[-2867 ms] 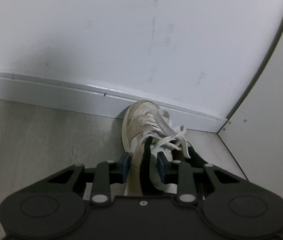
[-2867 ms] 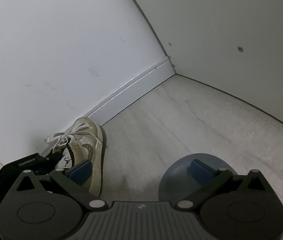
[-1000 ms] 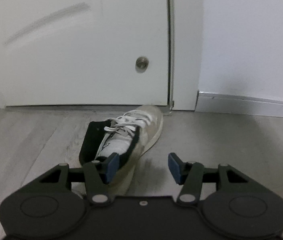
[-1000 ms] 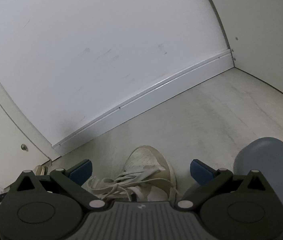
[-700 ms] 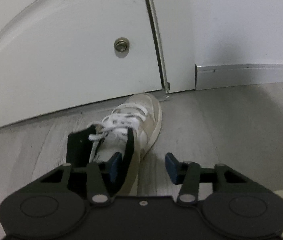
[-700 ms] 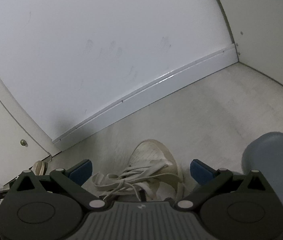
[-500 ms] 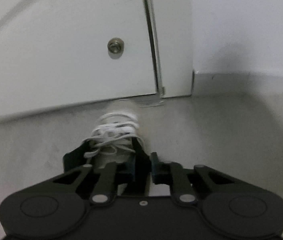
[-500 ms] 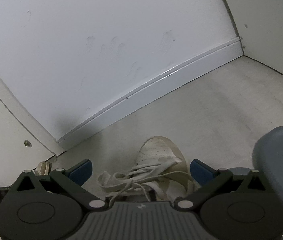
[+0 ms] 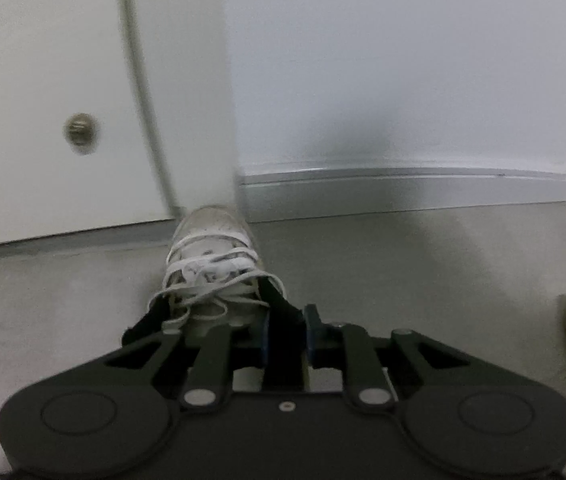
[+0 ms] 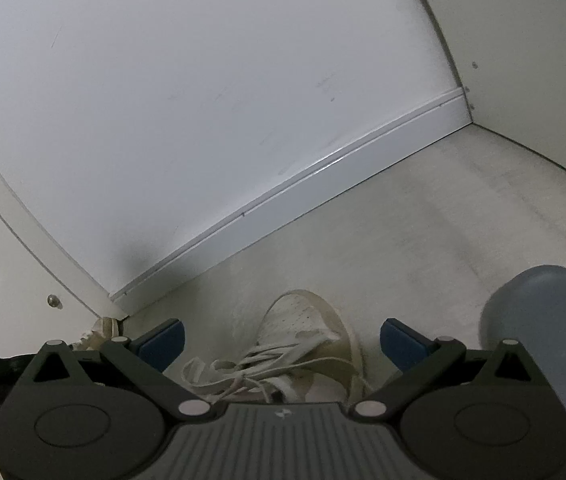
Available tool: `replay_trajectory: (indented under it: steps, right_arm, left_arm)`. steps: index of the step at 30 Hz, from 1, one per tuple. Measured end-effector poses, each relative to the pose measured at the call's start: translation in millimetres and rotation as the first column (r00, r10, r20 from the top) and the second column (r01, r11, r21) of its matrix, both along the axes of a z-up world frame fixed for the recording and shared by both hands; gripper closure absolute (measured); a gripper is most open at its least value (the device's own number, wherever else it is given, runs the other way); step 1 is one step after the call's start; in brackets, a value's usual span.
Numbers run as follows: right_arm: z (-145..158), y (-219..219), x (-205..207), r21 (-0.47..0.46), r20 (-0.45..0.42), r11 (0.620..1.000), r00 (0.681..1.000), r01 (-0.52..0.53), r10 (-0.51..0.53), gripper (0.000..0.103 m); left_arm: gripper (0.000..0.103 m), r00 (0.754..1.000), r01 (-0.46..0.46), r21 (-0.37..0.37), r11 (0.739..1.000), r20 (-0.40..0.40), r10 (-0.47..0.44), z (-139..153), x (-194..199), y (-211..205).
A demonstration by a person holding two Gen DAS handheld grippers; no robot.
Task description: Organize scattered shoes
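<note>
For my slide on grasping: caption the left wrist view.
Left gripper shut on a white sneaker's black collar, toe toward the door.

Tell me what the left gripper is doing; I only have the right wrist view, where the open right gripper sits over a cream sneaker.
Observer: The left gripper is shut on the black collar of a second white sneaker.
Operator: Which way does that shoe face?
Observer: Laces up, toe away from the gripper, pointing at the foot of the door frame.
</note>
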State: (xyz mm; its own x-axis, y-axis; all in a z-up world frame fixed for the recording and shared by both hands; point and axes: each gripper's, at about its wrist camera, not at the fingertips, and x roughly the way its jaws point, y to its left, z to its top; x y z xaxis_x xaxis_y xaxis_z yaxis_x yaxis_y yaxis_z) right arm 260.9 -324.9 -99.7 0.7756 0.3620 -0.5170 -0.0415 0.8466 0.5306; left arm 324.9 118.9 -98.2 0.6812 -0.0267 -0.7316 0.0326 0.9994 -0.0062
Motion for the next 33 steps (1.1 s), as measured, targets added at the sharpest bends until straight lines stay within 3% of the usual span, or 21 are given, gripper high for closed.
replay_trajectory:
  steps: [4,9,13,22,29,31,33]
  right_arm:
    - [-1,-8,-1,0.007,0.002,1.0,1.0,0.01,-0.01,0.0]
    - [-2,-16,-3,0.023,-0.001,1.0,1.0,0.018,-0.018,0.0]
    - [-2,-20,-5,0.03,0.003,0.999,1.0,0.021,-0.021,0.0]
    - [6,-30,-13,0.024,0.024,0.999,0.999,0.029,-0.029,0.0]
    - [12,-31,-23,0.011,0.031,1.0,0.999,0.026,-0.027,0.0]
    - [17,-29,-29,-0.008,0.032,1.0,0.999,0.012,-0.012,0.0]
    - [20,-26,-37,-0.034,0.027,0.999,1.0,-0.011,0.012,0.0]
  left_arm:
    - [0.087,0.998,0.067,-0.021,0.998,-0.012,-0.067,1,-3,-33]
    - [0.087,0.996,0.067,-0.15,0.986,-0.041,-0.073,-1,-7,-77]
    - [0.087,0.996,0.075,-0.206,0.976,-0.035,-0.084,-2,-23,-116]
    - [0.085,0.996,0.032,-0.382,0.924,-0.065,-0.061,-14,-62,-185]
    - [0.084,0.996,0.076,-0.326,0.942,-0.025,-0.089,-8,-70,-198]
    - [0.078,0.994,0.101,-0.305,0.947,0.004,-0.105,-1,-78,-197]
    - [0.064,0.99,0.14,-0.229,0.963,0.055,-0.131,5,-94,-194]
